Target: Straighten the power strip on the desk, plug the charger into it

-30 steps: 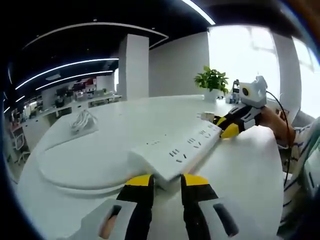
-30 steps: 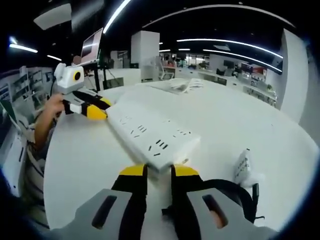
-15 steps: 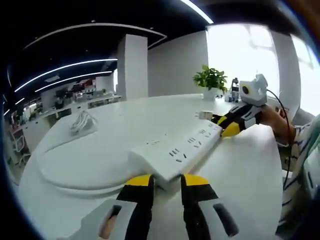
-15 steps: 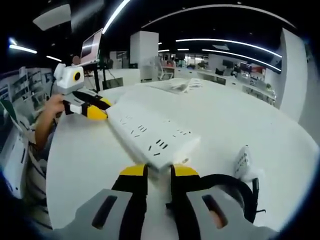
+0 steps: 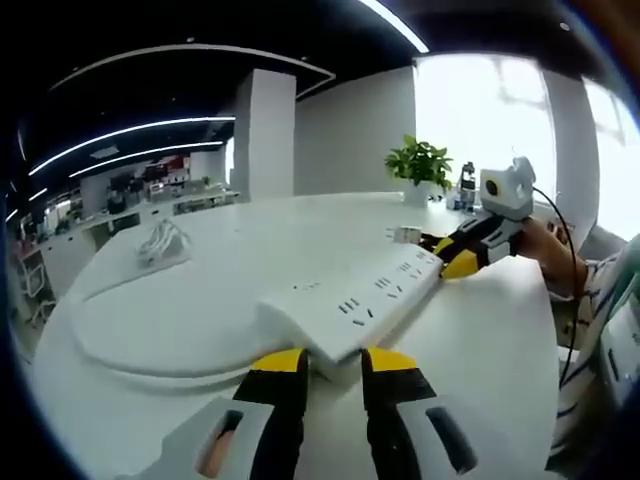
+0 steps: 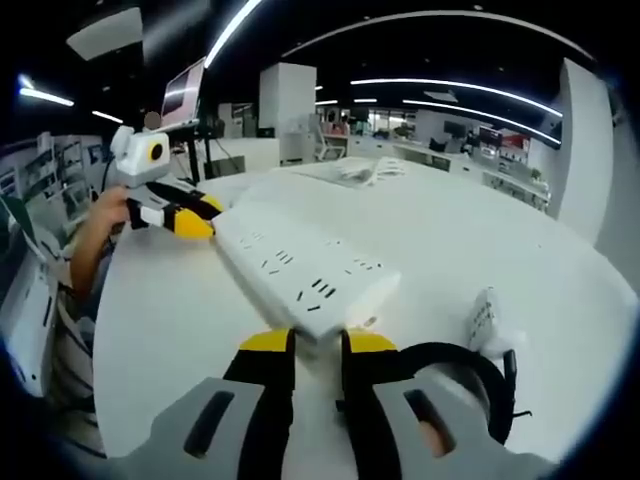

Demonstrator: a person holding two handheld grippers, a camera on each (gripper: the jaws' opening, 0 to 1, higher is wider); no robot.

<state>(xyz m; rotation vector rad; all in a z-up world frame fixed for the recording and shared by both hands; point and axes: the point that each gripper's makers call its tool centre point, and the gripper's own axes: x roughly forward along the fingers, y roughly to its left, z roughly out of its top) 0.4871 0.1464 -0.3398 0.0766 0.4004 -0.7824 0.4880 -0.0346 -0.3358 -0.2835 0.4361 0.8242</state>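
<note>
While both tools [image 5: 333, 362] [image 6: 318, 342] clench power strip [image 5: 360, 302] ends, bare desk [image 5: 180, 330] surrounds it; charger [image 6: 487, 322] nearby.

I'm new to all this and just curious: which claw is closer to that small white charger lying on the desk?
Right. The right claw grips the power strip's end beside the charger; the left claw holds the far end.

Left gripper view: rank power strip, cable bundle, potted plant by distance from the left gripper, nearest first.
From the left gripper:
1. power strip, its near end between the jaws.
2. cable bundle, mid-desk, left.
3. potted plant, far edge, right.
</note>
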